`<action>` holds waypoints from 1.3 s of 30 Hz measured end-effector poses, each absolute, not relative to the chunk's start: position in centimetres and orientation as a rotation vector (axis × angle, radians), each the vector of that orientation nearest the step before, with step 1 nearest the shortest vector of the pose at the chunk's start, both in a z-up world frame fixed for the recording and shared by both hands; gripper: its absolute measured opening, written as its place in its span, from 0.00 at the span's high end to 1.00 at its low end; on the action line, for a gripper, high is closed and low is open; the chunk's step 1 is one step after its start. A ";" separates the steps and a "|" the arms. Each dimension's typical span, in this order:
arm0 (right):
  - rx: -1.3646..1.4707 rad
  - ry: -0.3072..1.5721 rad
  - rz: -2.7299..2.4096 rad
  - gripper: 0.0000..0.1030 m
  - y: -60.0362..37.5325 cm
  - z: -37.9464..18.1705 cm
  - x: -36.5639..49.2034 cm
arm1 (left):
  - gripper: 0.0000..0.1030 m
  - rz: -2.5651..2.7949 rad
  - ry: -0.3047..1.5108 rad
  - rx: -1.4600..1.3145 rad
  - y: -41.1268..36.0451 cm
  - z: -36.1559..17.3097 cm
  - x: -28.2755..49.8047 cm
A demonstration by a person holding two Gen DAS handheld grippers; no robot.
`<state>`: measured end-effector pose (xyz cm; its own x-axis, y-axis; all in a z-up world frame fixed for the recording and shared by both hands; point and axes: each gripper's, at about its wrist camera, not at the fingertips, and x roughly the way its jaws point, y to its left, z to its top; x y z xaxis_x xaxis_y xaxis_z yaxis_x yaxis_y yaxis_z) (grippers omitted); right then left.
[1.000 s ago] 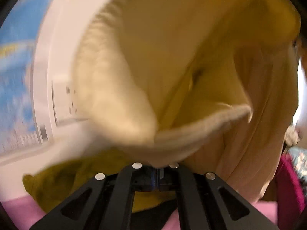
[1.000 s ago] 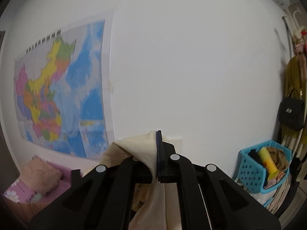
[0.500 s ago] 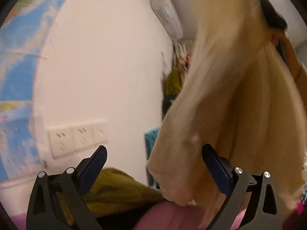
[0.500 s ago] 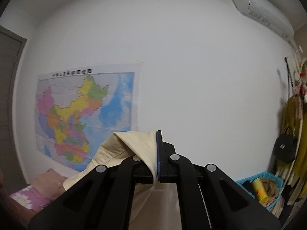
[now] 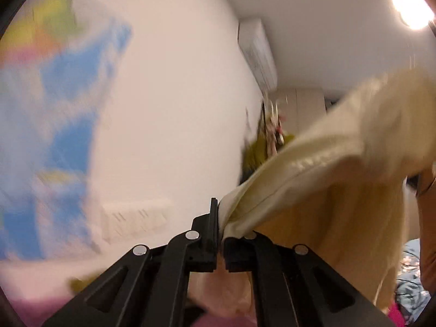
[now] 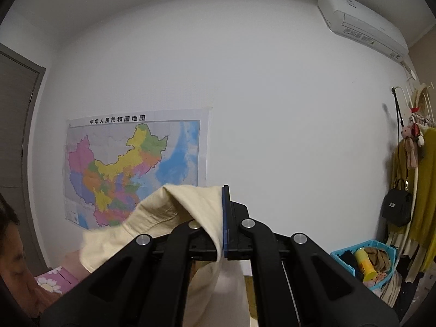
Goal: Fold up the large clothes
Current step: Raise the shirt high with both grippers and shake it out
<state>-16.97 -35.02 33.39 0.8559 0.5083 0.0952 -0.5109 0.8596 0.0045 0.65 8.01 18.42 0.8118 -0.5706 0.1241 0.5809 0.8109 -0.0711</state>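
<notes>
Left gripper [image 5: 220,223], jaws just closed, and right gripper [image 6: 225,218] each clench the cream garment [image 5: 340,169] aloft.

Left claw [image 5: 220,224] clamped on cream garment [image 5: 327,169], blurred wall map [image 5: 60,109] behind.

Two fisheye cameras, one behind each handheld gripper, look roughly level along their black fingers toward a white wall [image 6: 272,109] some way off. The left view is motion-blurred and angled rightward along that wall, the right view faces it squarely. Both take in the wall map [image 6: 133,171], the air conditioner [image 6: 362,24] high at right and the cream garment [image 5: 340,163] close to the lens.
</notes>
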 end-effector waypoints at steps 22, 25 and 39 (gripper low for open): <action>0.099 0.045 0.981 0.98 -23.9 29.2 -12.5 | 0.98 0.234 -0.001 0.220 14.6 27.0 -26.4; 0.118 0.238 0.999 0.98 -18.0 25.2 -3.9 | 0.98 0.276 0.186 0.157 18.7 23.3 -19.9; 0.069 0.938 0.831 0.98 1.4 -1.3 19.8 | 0.98 0.369 0.837 -0.007 33.1 -2.5 3.5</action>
<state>19.77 1.40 -1.30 0.3129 0.6577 -0.6852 -0.6007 0.6959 0.3936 3.48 33.14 -2.53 0.6104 0.3166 -0.7261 -0.3220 0.9367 0.1377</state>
